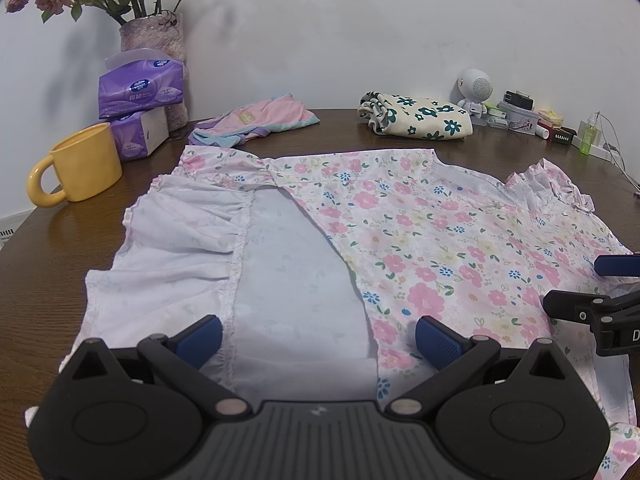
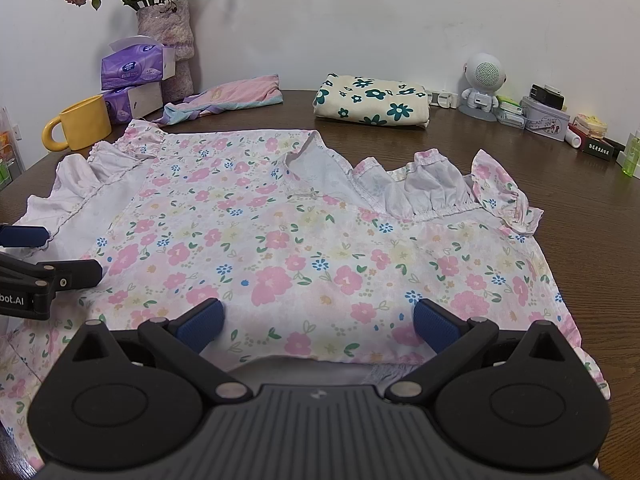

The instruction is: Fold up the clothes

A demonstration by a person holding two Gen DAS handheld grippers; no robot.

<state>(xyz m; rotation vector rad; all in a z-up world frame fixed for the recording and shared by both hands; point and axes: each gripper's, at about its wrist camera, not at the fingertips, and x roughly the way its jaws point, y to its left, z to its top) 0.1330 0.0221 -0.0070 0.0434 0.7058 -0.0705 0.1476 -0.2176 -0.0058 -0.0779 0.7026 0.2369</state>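
Before me: round dark wood-grain table point(image 2: 520, 152) against plain white wall point(image 2: 360, 20). Vase of dried pink roses point(image 2: 168, 28) at back left casts soft shadow on wall.

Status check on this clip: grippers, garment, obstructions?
Left gripper open, right gripper open, both empty over the floral dress. Dress spread flat, one side folded in. Mug beside its left edge, not touching.

A dark wooden table point(image 2: 500, 148) is carrying a floral dress point(image 2: 304, 248) that is spreading across its middle. At ten o'clock a yellow mug point(image 2: 82, 124) is standing beside stacked tissue packs point(image 2: 134, 80); a folded pink garment point(image 2: 228, 94) is lying at eleven, a folded cream flowered cloth point(image 2: 372, 98) at one.
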